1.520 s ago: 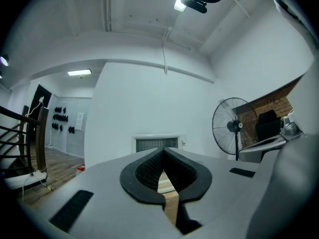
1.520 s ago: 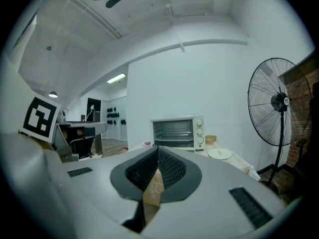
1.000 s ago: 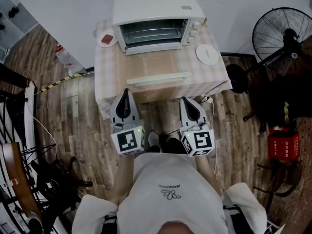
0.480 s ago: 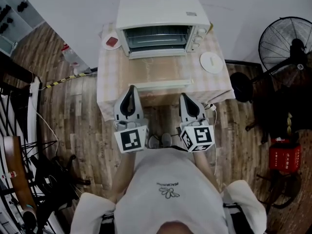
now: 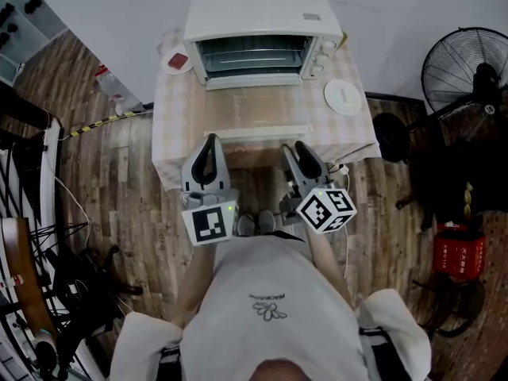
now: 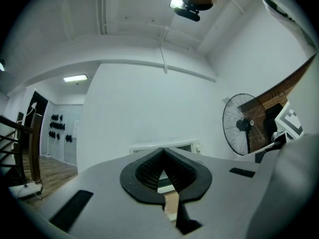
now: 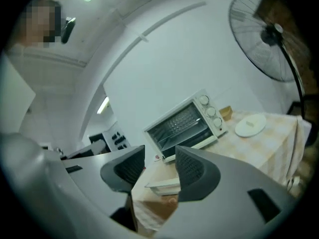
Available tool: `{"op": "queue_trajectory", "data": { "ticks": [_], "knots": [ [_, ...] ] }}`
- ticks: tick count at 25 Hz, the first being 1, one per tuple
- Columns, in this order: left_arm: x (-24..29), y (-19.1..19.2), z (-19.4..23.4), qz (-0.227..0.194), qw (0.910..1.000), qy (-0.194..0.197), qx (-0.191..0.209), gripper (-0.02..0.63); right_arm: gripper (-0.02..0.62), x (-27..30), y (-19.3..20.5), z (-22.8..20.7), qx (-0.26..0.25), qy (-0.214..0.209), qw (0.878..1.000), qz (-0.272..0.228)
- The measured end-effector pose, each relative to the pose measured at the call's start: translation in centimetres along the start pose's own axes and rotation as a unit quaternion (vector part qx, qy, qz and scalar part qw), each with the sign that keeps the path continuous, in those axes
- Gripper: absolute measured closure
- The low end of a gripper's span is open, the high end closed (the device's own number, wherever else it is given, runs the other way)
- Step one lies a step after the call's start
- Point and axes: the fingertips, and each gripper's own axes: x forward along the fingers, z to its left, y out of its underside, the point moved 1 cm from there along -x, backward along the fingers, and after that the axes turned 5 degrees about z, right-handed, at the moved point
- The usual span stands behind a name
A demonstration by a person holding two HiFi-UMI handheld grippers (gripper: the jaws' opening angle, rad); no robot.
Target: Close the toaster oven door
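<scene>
The table under its pale checked cloth (image 5: 178, 125) carries the white boxy metal toaster oven (image 5: 254, 10) at its far edge. The oven's glass door (image 5: 254, 109) lies dropped flat toward me, and its cream bar handle (image 5: 262, 133) sits near the table's near edge, so the door is fully open and nothing is done yet. Just short of that edge are my 2 grippers. My right gripper (image 5: 292, 148) has rolled to one side and its jaws have just been opening. They now stand wide apart with nothing between them, and the handle shows just beyond the gap. I judge this readies me to catch the handle and lift. My left gripper (image 5: 209, 140) has its jaws pressed together, empty. A white round plate (image 5: 343, 95) rests by the right edge.
</scene>
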Motion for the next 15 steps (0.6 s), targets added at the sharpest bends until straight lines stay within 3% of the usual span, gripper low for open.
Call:
{"op": "queue_trajectory", "data": {
  "ticks": [3, 7, 10, 13, 15],
  "knots": [
    [0.4, 0.1, 0.1, 0.002, 1.0, 0.001, -0.002, 0.591, 0.411, 0.3, 1.0, -2.4, 0.139, -0.008, 0.99, -0.012],
    [0.5, 0.3, 0.1, 0.006, 1.0, 0.001, -0.002, 0.591, 0.413, 0.7, 3.1, -5.3, 0.275, -0.017, 0.961, -0.016],
    [0.7, 0.3, 0.1, 0.006, 1.0, 0.002, 0.0, 0.591, 0.425, 1.1, 4.9, -7.0, 0.336, -0.015, 0.942, -0.013],
    [0.9, 0.4, 0.3, 0.008, 1.0, 0.0, 0.003, 0.591, 0.493, 1.5, 7.1, -9.4, 0.38, 0.018, 0.925, -0.002],
    [1.0, 0.4, 0.5, 0.009, 0.9999, -0.005, 0.004, 0.591, 0.494, 2.0, 8.3, -10.5, 0.403, 0.034, 0.914, 0.003]
  ]
}}
